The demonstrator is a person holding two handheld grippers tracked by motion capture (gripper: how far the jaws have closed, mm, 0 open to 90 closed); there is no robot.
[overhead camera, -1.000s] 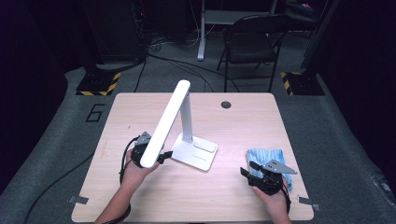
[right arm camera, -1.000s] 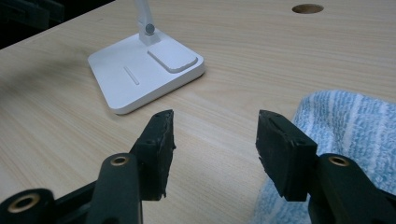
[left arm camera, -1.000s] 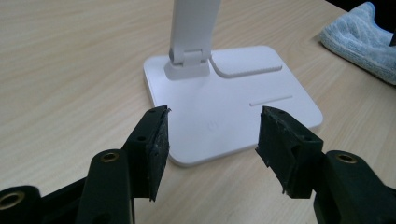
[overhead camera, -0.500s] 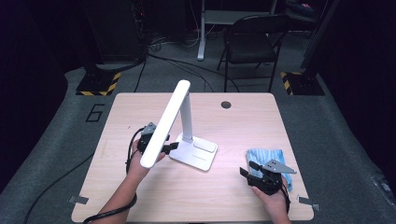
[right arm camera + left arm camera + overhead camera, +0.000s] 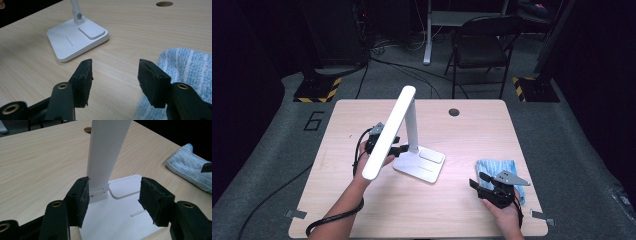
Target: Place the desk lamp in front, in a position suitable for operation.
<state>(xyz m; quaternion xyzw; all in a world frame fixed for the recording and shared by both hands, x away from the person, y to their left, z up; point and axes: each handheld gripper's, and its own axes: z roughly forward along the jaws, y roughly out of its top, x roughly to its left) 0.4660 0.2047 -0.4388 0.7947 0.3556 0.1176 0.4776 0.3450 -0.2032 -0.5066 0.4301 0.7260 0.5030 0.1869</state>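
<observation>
My left gripper [image 5: 113, 195] half open around the lamp [image 5: 107, 155] stem, left pad touching, my right gripper [image 5: 115, 75] half open, empty, beside the cloth [image 5: 185, 67].

Table [image 5: 462, 210] evenly lit from above, room behind falls to near black. White lamp [image 5: 412, 130] bright, close to blown out in the left gripper view. Shadows soft and short. High view soft, low detail. In both gripper views, jaws near the lens slightly blurred.
</observation>
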